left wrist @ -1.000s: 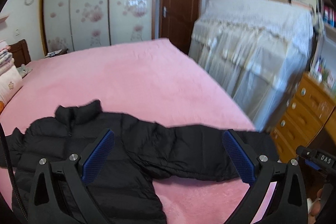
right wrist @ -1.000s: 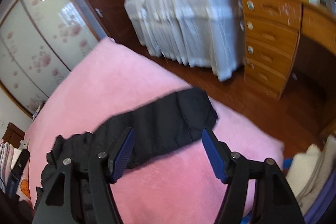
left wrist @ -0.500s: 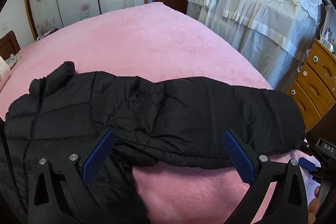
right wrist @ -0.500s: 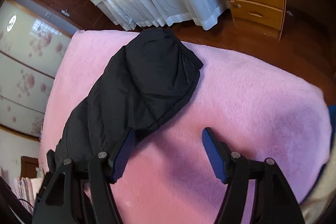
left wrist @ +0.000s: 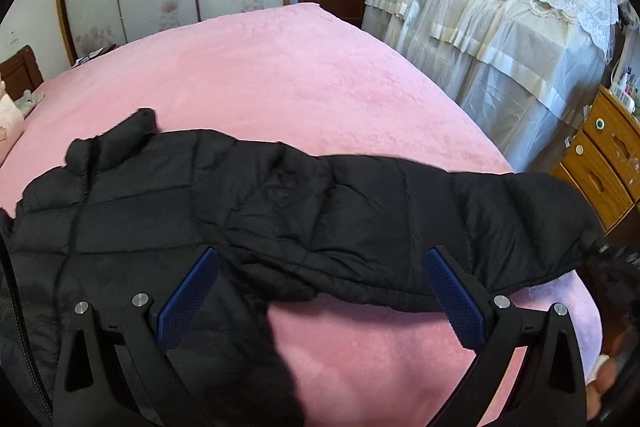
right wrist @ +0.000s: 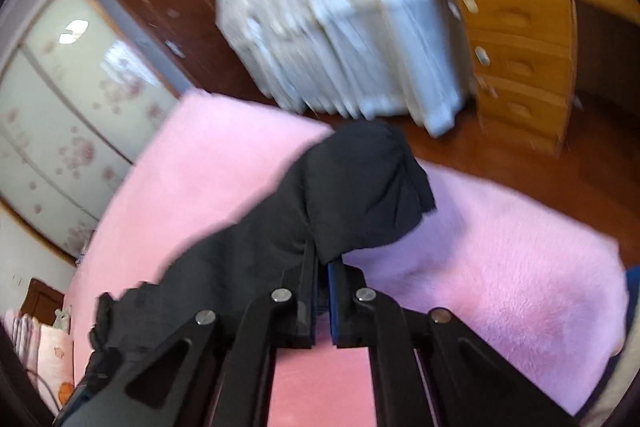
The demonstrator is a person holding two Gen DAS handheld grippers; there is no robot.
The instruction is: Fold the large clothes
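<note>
A black puffer jacket (left wrist: 280, 207) lies across the near part of the pink bed (left wrist: 280, 67), collar to the left and one sleeve stretched out to the right. My left gripper (left wrist: 320, 255) hovers open just over that sleeve, near the armpit, with its blue pads apart and nothing pinched. In the right wrist view the sleeve's cuff end (right wrist: 368, 187) is at the bed's corner. My right gripper (right wrist: 323, 259) is closing, and its jaws have come together on the lower edge of the sleeve, pinching the fabric.
A piece of furniture under white lace cloth (left wrist: 500, 7) stands right of the bed. A wooden chest of drawers (left wrist: 600, 167) is beside it, across a strip of wooden floor (right wrist: 500, 163). Pillows (right wrist: 44, 343) lie at the far left. A person's finger (left wrist: 600, 383) shows at the right edge.
Both grippers came down toward the jacket. The right gripper went from wide open beside the sleeve to shut on its edge. The left stayed open.
</note>
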